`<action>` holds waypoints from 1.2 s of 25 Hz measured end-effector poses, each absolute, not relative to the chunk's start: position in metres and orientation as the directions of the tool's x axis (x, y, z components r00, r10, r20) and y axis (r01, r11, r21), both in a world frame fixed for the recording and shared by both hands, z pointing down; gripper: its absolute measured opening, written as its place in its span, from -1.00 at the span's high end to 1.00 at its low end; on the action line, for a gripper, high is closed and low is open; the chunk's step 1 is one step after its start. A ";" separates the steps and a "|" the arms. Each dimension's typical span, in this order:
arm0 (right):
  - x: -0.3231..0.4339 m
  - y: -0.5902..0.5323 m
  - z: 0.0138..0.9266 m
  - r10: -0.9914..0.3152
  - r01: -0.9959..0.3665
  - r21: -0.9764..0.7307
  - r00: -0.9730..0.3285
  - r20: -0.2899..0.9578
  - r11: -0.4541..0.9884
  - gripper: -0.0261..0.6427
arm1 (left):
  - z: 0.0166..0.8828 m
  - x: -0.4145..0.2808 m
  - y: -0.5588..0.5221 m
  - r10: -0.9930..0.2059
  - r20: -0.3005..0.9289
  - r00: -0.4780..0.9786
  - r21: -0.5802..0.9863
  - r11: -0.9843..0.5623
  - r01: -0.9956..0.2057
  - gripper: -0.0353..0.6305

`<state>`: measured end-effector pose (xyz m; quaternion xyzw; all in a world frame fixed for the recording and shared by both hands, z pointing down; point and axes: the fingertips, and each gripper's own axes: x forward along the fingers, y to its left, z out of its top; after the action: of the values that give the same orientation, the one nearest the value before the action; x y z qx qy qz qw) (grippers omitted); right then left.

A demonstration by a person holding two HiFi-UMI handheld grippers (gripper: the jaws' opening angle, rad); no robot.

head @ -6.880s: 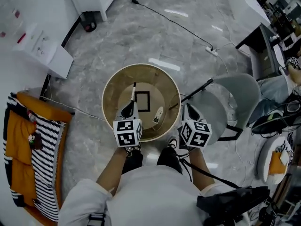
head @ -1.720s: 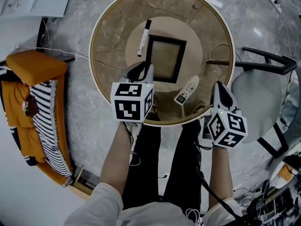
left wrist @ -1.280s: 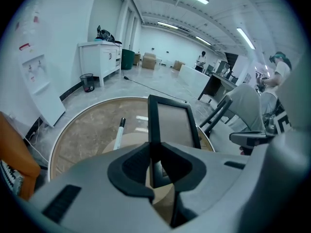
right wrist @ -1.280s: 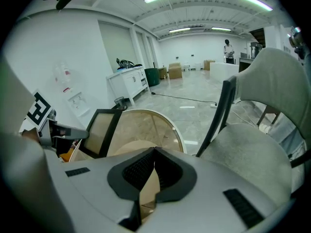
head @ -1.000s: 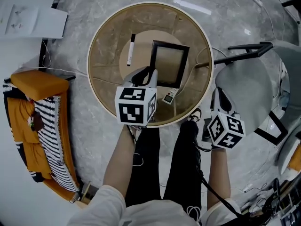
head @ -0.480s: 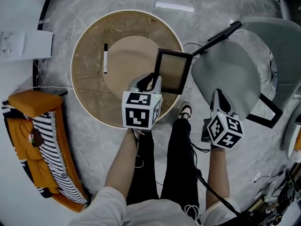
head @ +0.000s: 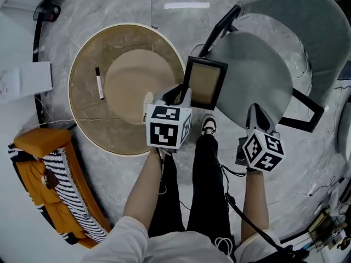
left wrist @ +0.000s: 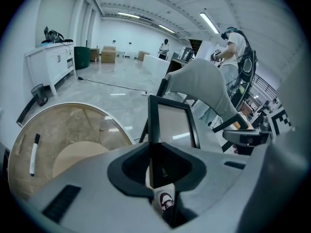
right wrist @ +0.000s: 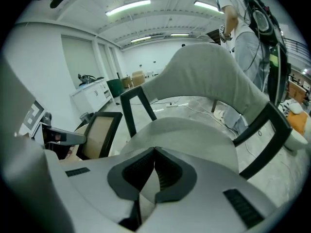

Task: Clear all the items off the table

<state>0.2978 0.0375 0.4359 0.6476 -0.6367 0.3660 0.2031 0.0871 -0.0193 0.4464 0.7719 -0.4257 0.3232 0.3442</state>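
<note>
The left tongs (head: 176, 93) are gripping a black picture frame (head: 204, 83) by its lower edge, the jaws standing narrow and pressing on the frame's border. The frame is hanging upright in the air, just past the rim of the round glass worktop (head: 77, 119) and beside the seat of a grey chair (head: 258, 75). The right tongs (head: 256, 114) are hovering over that chair seat with their jaws closed together and nothing between them. 1 black-and-white marker (head: 99, 83) is lying on the glass near the worktop's far left side. A pale remote control (head: 147, 101) is peeking out from beside the left tongs.
</note>
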 end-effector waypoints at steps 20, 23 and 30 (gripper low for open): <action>0.396 0.016 0.476 -0.652 -0.955 -0.211 -0.026 0.758 -0.207 0.85 | 0.508 0.219 -0.053 -0.273 0.844 0.461 0.274 -0.519 -0.810 0.67; 0.406 0.006 0.485 -0.648 -0.954 -0.216 -0.030 0.761 -0.209 0.85 | 0.520 0.230 -0.064 -0.267 0.848 0.457 0.280 -0.508 -0.815 0.67; 0.429 -0.010 0.506 -0.632 -0.957 -0.207 -0.032 0.774 -0.205 0.85 | 0.551 0.248 -0.081 -0.248 0.871 0.424 0.273 -0.472 -0.838 0.67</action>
<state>0.4295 -0.0101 0.5062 0.6654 -0.5971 0.3995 0.2030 0.2476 -0.0811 0.5507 0.7588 -0.3579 0.4001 0.3688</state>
